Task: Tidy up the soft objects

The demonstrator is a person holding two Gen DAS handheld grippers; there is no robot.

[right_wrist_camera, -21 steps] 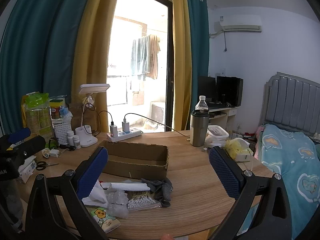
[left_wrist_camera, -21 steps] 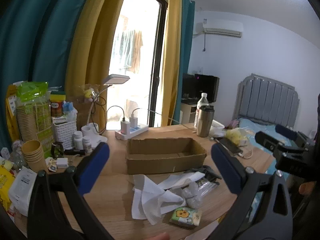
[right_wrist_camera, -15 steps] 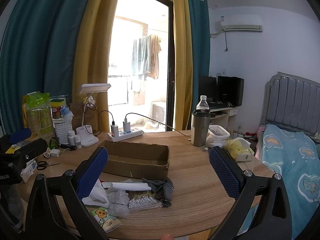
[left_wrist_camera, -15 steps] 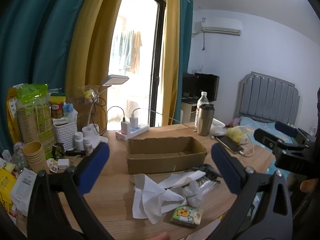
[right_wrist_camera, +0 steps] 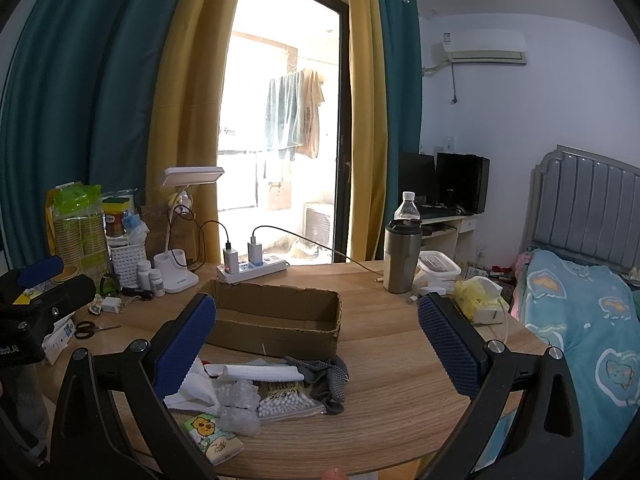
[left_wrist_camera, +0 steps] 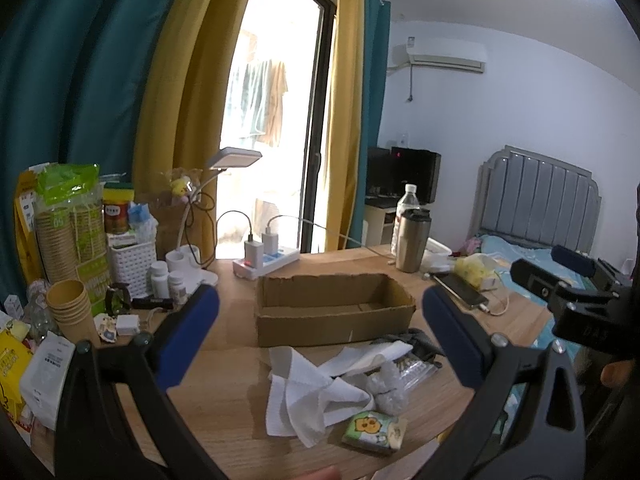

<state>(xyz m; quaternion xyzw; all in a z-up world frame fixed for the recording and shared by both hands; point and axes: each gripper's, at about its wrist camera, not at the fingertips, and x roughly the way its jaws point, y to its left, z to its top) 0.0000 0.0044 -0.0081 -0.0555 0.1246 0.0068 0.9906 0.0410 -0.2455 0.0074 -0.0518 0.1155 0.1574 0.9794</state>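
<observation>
Hardly anything changes from a moment ago: in the left wrist view the table slides a touch lower and the right gripper's body at the far right sits slightly higher and closer in, while the right wrist view looks the same as before. Nothing on the table has shifted.

Both grippers hang level above the near edge of the round wooden table (right_wrist_camera: pixel 400 368), tipped slightly downward, side by side and well apart. The left gripper (left_wrist_camera: pixel 320 338) stands with its blue pads spread as wide as they go, nothing between them. The right gripper (right_wrist_camera: pixel 316 344) is just as wide, and it has hold of nothing either.

The soft things lie in a loose heap at the table's near edge, just in front of the cardboard box (right_wrist_camera: pixel 276 320), which sits open. There is a crumpled white paper towel (left_wrist_camera: pixel 316 392), a small tissue pack (right_wrist_camera: pixel 212 438) with a yellow cartoon on it nearest the edge, clear bubble wrap (right_wrist_camera: pixel 238 404), a bag of cotton swabs (right_wrist_camera: pixel 286 398) and a grey dotted glove (right_wrist_camera: pixel 332 378) touching the box's front wall

A fingertip (left_wrist_camera: pixel 320 474) shows at the bottom of the left view
</observation>
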